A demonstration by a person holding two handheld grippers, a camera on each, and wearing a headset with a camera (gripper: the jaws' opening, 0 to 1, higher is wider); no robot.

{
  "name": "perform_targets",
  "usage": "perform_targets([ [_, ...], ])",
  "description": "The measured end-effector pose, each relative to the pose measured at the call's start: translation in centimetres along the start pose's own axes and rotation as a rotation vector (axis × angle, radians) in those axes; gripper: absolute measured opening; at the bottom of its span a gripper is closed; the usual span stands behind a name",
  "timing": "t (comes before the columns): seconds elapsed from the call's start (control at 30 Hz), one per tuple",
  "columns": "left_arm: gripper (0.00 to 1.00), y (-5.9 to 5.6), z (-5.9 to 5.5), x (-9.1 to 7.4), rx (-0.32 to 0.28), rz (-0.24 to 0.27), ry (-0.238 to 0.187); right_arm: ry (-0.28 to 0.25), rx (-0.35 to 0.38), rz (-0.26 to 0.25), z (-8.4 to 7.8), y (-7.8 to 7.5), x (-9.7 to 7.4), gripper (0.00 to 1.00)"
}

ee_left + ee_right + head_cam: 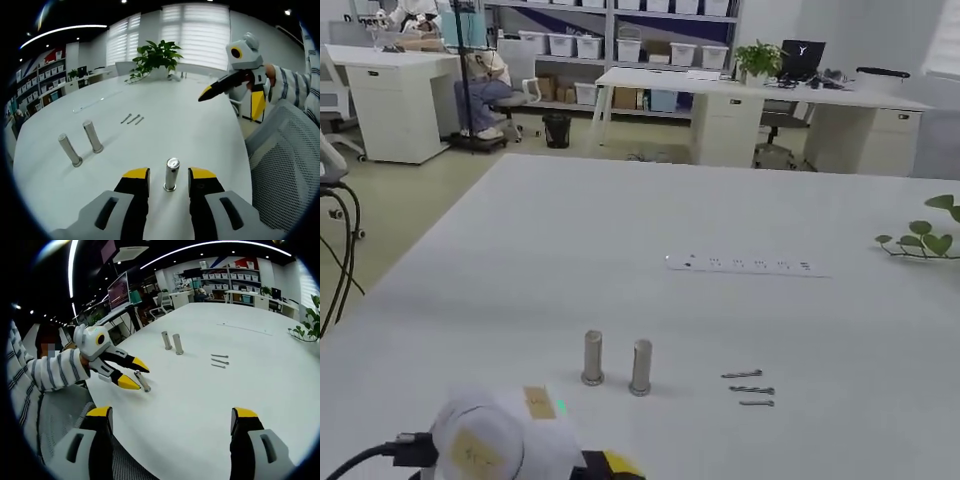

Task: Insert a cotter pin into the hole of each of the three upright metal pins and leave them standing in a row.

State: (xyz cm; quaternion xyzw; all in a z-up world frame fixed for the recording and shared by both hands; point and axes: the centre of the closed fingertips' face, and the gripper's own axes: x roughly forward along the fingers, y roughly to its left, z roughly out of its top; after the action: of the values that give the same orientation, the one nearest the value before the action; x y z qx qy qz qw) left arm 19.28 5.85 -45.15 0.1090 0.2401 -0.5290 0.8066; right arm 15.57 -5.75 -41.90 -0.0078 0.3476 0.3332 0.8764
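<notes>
Left hand-held gripper [169, 175], jaws partly open and gripping nothing, straddled the nearest upright metal pin [171, 167], long axis vertical, while two more pins [93, 136] stood farther out and the wide-open, empty right hand-held gripper [172, 413] hung well apart.

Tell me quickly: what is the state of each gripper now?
Left gripper: open, jaws astride one upright metal pin.
Right gripper: open, holding nothing.

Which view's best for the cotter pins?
Head view: the three cotter pins lie side by side, clearly separate and undistorted. Both gripper views show them too, but smaller, farther off and bent by the fisheye.
</notes>
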Motion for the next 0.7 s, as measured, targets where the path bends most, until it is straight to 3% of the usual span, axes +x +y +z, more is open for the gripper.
perform_targets([
  [0.13,0.39,0.0,1.3,-1.0,-0.032,0.008,-0.054,0.003,-0.007,0.005,0.1,0.1,0.1,0.97],
  [0.3,0.53,-0.2,2.1,-2.1,-0.053,0.009,-0.084,0.003,-0.012,0.012,0.2,0.4,0.2,0.96],
  [0.37,0.58,-0.4,1.8,-2.4,-0.096,0.005,-0.060,0.006,-0.013,0.013,0.2,0.5,0.2,0.96],
  [0.43,0.64,-0.5,1.6,-2.7,-0.077,0.012,-0.055,0.010,-0.013,0.014,0.1,0.4,0.2,0.96],
  [0.7,0.73,0.4,0.8,-3.7,-0.162,0.063,-0.083,0.016,-0.014,0.017,0.1,0.2,0.2,0.95],
])
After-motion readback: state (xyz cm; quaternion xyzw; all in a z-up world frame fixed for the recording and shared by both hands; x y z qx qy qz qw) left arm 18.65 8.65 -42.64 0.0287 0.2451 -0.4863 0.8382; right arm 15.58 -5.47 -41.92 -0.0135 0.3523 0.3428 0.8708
